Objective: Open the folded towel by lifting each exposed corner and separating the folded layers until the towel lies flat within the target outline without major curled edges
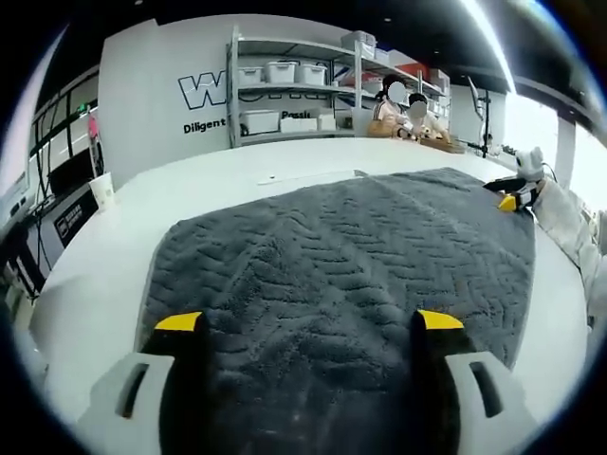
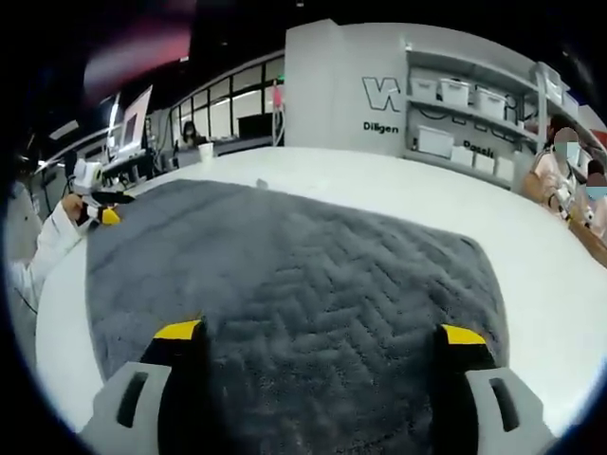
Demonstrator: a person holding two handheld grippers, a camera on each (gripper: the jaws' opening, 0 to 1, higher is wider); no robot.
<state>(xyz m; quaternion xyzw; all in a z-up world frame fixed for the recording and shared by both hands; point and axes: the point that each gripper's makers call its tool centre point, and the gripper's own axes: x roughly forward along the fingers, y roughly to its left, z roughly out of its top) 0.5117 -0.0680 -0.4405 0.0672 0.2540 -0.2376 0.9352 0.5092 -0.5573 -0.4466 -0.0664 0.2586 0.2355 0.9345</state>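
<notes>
1. The white round surface point(image 1: 104, 275) carries everything; a metal shelf rack with white bins point(image 1: 285, 90) stands far behind it, with seated people beside it.
2. The dark grey chevron-textured pile towel point(image 1: 351, 265) lies spread across most of the surface, looking nearly flat; no target outline is visible.
3. The left gripper point(image 1: 309, 322) hangs over the towel's near edge, jaws wide apart, holding nothing.
4. The right gripper point(image 2: 321, 334) does likewise at the opposite edge, spread wide and empty; its yellow tips also show far right in the left gripper view.
5. Judgement: unfolding seems almost done. Check edges for curls, pinch only the top layer at a corner, and draw outward low and slowly.
</notes>
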